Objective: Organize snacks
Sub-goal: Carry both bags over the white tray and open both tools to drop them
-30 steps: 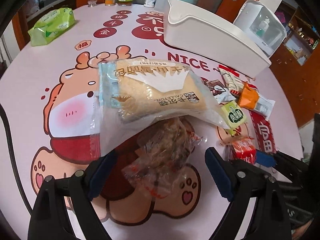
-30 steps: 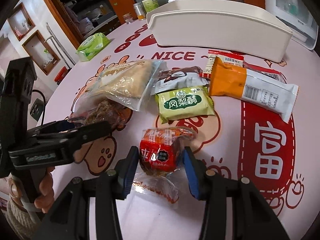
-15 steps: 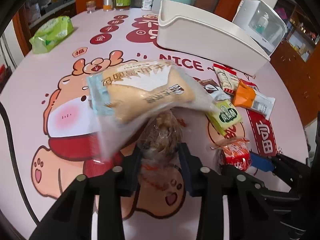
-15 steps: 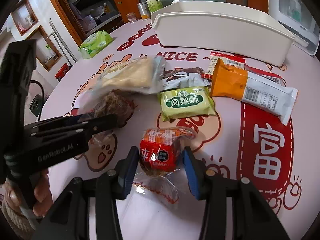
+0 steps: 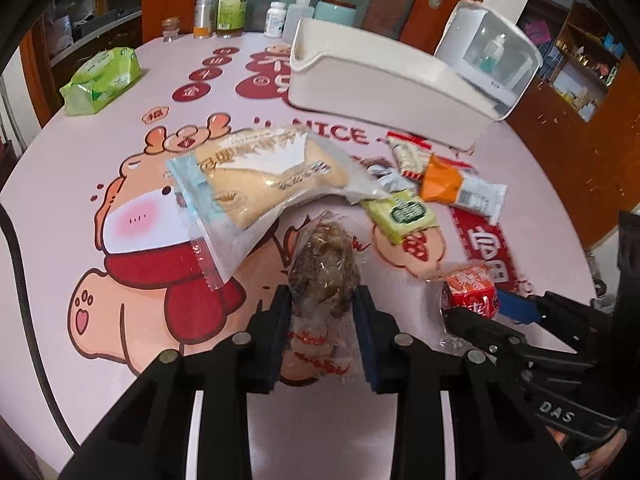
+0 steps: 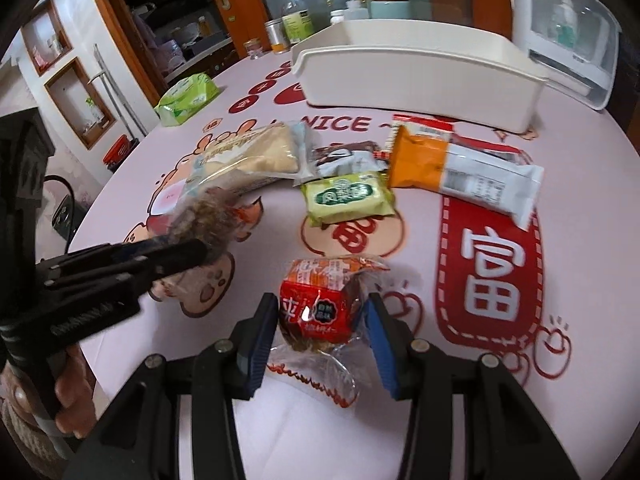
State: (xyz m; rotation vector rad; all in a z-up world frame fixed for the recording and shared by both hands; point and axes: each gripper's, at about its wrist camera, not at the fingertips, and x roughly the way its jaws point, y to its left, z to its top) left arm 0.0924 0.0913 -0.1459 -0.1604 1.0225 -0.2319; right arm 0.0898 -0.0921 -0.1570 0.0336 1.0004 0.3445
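Note:
My left gripper (image 5: 322,300) is shut on a clear packet of brown floss snack (image 5: 324,264), lifted off the table; it also shows in the right wrist view (image 6: 208,216). My right gripper (image 6: 322,312) is shut on a red snack packet (image 6: 320,304), also seen in the left wrist view (image 5: 470,292). A large bread packet (image 5: 260,176), a green pastry packet (image 6: 346,196), an orange-and-white bar (image 6: 460,168) and a red-edged packet (image 5: 408,156) lie in front of the white bin (image 5: 384,84).
A green tissue pack (image 5: 100,80) lies at the far left. Bottles and jars (image 5: 232,4) stand at the back edge. A white appliance with a clear lid (image 5: 488,52) sits behind the bin. The tablecloth (image 5: 60,200) is pink with cartoon prints.
My left gripper closed on the floss packet and lifted it out from under the bread packet, which shifted. My right gripper stayed shut on the red packet and raised it slightly.

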